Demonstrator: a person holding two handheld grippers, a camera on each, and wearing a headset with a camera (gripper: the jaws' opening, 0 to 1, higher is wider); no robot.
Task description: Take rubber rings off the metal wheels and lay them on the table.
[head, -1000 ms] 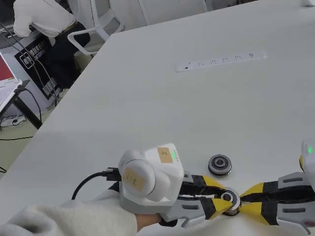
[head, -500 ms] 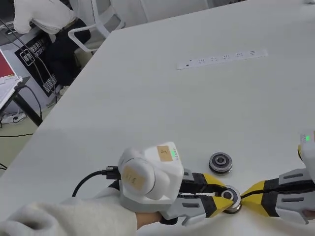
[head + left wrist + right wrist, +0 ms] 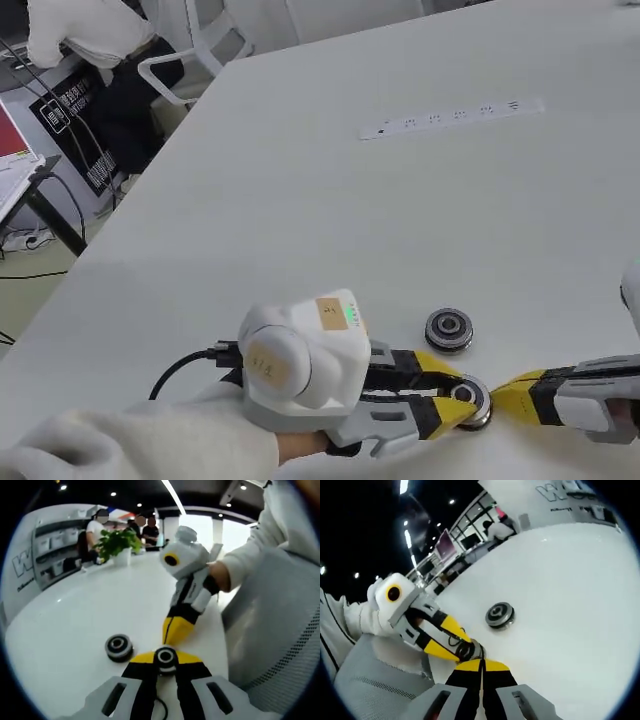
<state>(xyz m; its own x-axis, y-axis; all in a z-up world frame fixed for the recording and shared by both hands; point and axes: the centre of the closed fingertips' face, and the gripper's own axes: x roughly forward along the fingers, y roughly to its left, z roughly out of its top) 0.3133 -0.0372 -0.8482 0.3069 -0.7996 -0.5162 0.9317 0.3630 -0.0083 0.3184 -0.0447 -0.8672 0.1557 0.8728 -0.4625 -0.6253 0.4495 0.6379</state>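
At front, left gripper clamps wheel; right gripper jaws closed.

We've got left gripper bottom centre, jaws clamped on a wheel; right gripper bottom right, jaws pressed together.

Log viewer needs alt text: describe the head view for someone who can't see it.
The left tongs clamp a wheel on a white table, with the shut right tongs at its rim. A second wheel lies just beyond, and a power strip farther back.
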